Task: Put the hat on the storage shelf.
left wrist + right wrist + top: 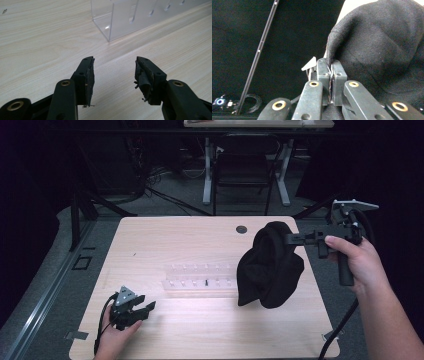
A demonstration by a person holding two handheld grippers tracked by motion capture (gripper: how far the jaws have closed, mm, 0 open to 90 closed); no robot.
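Note:
A black cloth (pixel 270 267) hangs in the air over the right half of the wooden table (pixel 200 330), bunched and drooping. My right gripper (pixel 289 238) is shut on its upper edge and held level by a hand at the right. In the right gripper view the jaws pinch a fold of the black cloth (pixel 377 47) tight at my right gripper (pixel 331 65). My left gripper (pixel 146 308) rests low at the table's front left, open, with bare wood between its jaws. The left gripper view has my left gripper (pixel 115 61) open toward a clear plastic rack (pixel 125 18).
The clear plastic rack (pixel 200 277) with slots lies at mid-table, just left of the cloth. A round cable hole (pixel 241 229) sits near the far edge. Beyond the table stand a dark chair (pixel 245 167) and white desk legs.

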